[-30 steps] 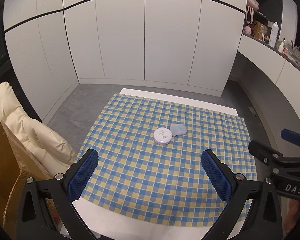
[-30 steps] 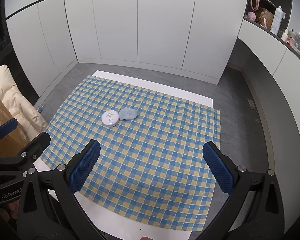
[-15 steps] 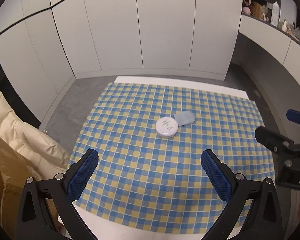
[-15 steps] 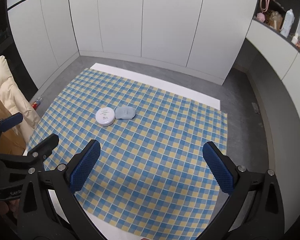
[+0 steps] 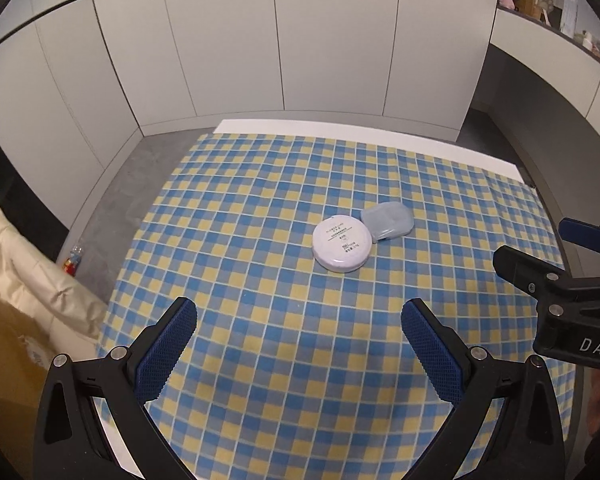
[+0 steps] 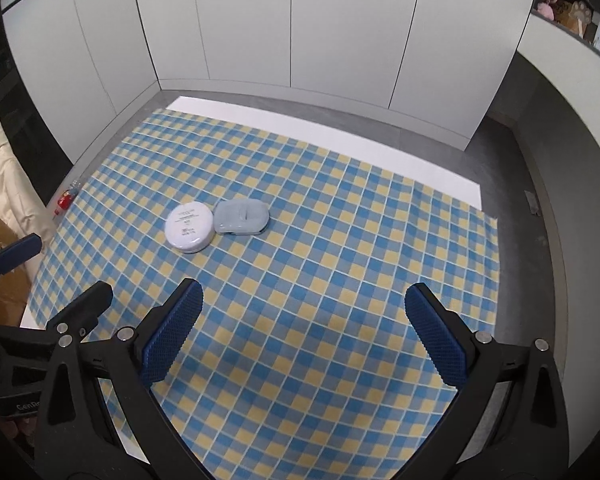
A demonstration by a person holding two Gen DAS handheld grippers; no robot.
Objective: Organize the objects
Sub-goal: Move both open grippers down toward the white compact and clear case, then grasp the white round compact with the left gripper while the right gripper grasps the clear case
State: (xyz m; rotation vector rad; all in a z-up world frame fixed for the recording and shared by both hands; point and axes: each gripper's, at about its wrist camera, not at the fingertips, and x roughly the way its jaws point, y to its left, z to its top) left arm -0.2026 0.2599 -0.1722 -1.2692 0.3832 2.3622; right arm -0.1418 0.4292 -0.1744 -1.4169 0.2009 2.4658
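A round white compact lies on the blue and yellow checked cloth, touching a pale blue plastic case on its right. Both also show in the right wrist view: the compact and the case. My left gripper is open and empty, above the cloth just short of the compact. My right gripper is open and empty, to the right of and nearer than both objects. The right gripper shows at the edge of the left wrist view.
The cloth covers a white table with a bare strip at the far edge. A cream cushion and a cardboard box sit left of the table. White cabinet walls stand behind. Shelves with items are at the upper right.
Both grippers have moved forward and lower toward the compact and case, which look larger now. Both stay open. The objects have not moved.
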